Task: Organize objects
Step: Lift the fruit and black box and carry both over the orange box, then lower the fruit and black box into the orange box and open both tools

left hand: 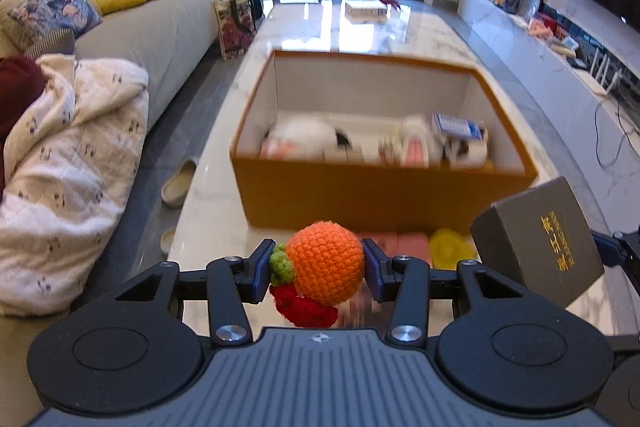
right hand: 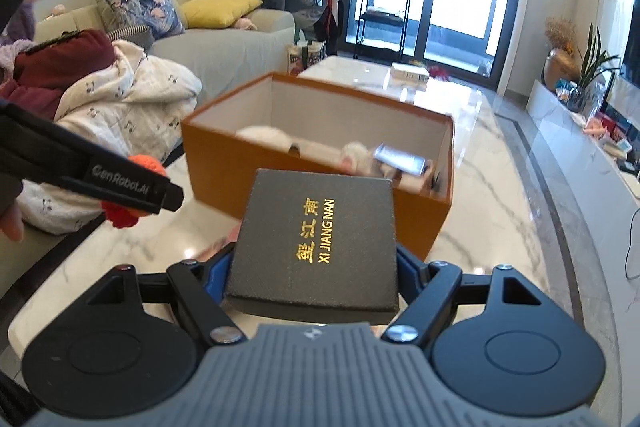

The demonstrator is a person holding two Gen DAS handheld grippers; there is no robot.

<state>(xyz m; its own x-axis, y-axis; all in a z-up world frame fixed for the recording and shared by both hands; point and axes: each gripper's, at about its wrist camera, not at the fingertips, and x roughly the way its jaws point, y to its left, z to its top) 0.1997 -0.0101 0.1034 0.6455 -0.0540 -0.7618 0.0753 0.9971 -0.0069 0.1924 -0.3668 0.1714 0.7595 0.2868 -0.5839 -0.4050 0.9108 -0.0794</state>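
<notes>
My left gripper (left hand: pixel 316 269) is shut on a crocheted orange fruit (left hand: pixel 325 263) with a green leaf and red knitted bits hanging below it, held above the marble table (left hand: pixel 224 203). My right gripper (right hand: pixel 316 267) is shut on a dark grey gift box (right hand: pixel 320 239) with gold lettering, also lifted; the same gift box (left hand: pixel 538 239) shows at the right of the left wrist view. Ahead of both stands an open orange cardboard box (left hand: pixel 384 195) holding white plush toys (left hand: pixel 308 139) and a small blue box (left hand: pixel 456 125). The left gripper's arm (right hand: pixel 120 183) crosses the right wrist view's left side.
A pink item (left hand: pixel 404 241) and a yellow item (left hand: pixel 450 247) lie on the table in front of the orange box. A sofa with a white blanket (left hand: pixel 68 163) runs along the left, slippers (left hand: pixel 178 183) on the floor. A small white box (left hand: pixel 366 9) sits at the table's far end.
</notes>
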